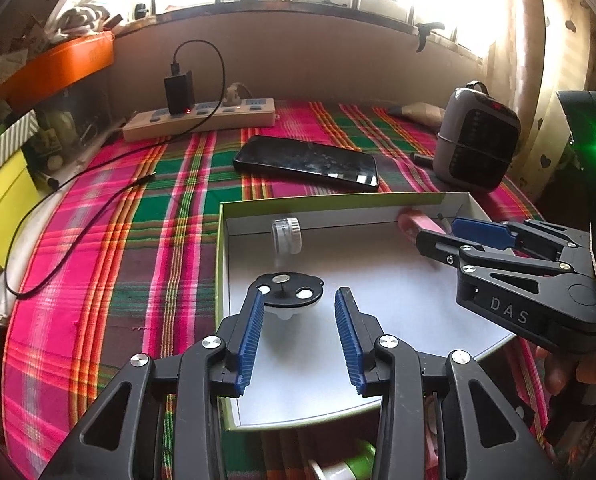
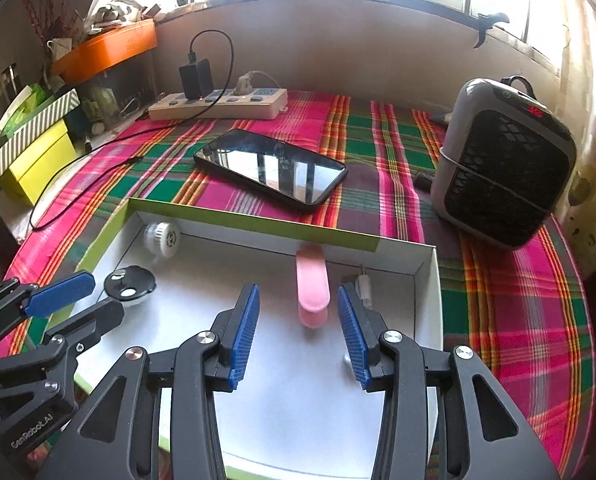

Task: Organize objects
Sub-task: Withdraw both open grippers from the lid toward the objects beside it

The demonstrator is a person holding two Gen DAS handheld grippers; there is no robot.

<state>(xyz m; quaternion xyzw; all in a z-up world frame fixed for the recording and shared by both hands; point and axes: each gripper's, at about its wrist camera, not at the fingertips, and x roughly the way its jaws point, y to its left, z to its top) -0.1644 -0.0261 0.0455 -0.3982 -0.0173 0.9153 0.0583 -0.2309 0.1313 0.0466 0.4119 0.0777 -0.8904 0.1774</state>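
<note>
Box lid (image 2: pixel 432 280), shallow, white inside with green outer walls, lies on the plaid cloth (image 2: pixel 378 152) that covers the tabletop. Inside it are four small things. A black disc with silver dots (image 1: pixel 288 290) rests near the left wall, and a clear round jar with ribbed cap (image 1: pixel 287 235) lies on its side against the far wall. A pink oblong piece (image 2: pixel 312 286) lies toward the right, and a small white plug (image 2: pixel 365 286) lies just beside it, near the right corner.

Left tongs (image 1: pixel 300 312) hang over the box floor, open and holding nothing; the disc is just in front of the left fingertip. Right tongs (image 2: pixel 298 308) are open too, with the near end of the pink piece between the tips, not pressed.

Behind the box lie a dark phone (image 2: pixel 270 170), a power strip (image 2: pixel 218 106) and a grey heater (image 2: pixel 506 164).
</note>
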